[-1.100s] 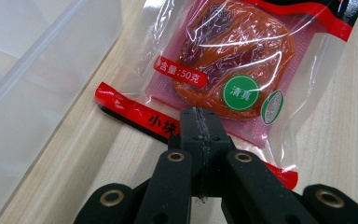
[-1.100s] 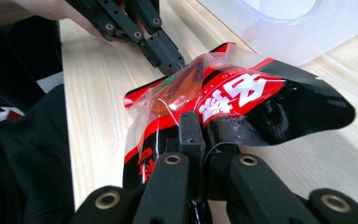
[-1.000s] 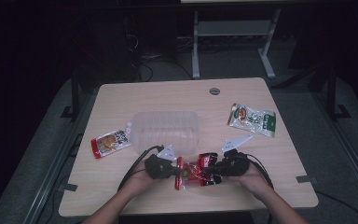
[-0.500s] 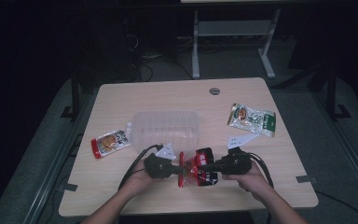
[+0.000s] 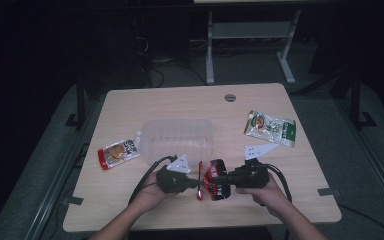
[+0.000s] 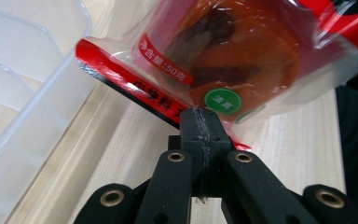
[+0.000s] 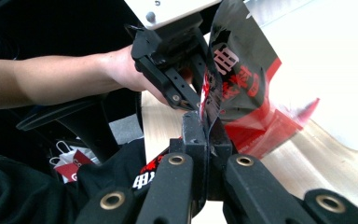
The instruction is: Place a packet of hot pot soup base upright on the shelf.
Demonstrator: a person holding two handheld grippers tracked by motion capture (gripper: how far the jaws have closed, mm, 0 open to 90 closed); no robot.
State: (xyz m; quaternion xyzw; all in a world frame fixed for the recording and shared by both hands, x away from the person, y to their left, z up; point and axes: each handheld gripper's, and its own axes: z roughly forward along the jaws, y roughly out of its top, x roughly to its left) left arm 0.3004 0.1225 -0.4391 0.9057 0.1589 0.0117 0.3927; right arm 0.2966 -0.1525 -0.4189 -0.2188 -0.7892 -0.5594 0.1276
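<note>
So on the left we've got the left gripper (image 5: 196, 184) clamped tight on one edge of the red snack packet (image 5: 215, 181), and the right gripper (image 5: 219, 178) pinches the opposite side just as tight. The packet hangs between them, just above the front of the surface (image 5: 145, 102). Counting left to right: one orange-red packet (image 5: 118, 153) lying flat, one clear plastic container (image 5: 176, 139) mid-surface, the one packet we're holding, and one green-and-white packet (image 5: 270, 128) over on the right. Three packets in all.
</note>
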